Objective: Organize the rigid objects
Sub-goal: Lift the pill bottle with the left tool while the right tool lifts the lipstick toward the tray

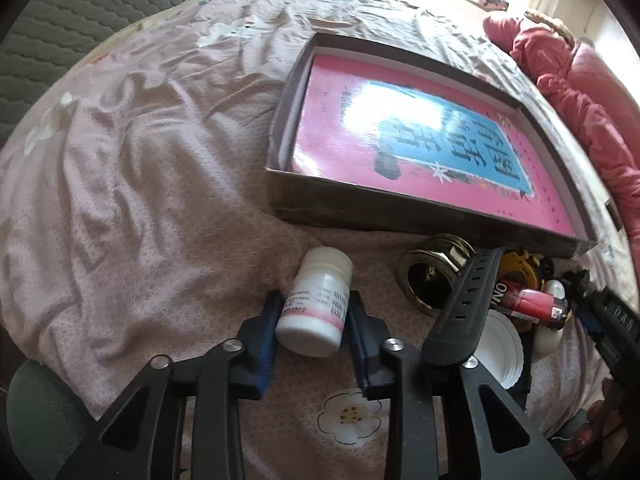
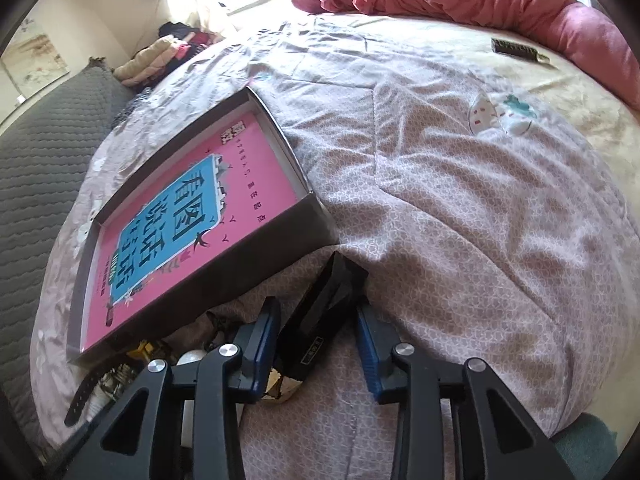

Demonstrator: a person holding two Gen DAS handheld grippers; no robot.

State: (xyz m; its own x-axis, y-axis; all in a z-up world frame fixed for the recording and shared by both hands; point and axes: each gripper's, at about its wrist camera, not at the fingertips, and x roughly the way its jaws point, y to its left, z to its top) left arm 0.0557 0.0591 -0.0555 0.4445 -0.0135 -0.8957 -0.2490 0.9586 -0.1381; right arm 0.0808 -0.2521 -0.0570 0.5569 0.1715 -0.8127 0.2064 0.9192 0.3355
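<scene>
Left tongs (image 1: 314, 312) clamping white bottle (image 1: 316, 304), right tongs (image 2: 318, 320) gripping black case (image 2: 320, 312)

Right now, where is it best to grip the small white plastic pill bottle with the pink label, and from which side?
Grip the white plastic pill bottle across its labelled body, coming from above. It lies on its side on the bedcover, cap pointing away, so the round flanks face the left gripper pads, which already sit on both sides of it.
</scene>
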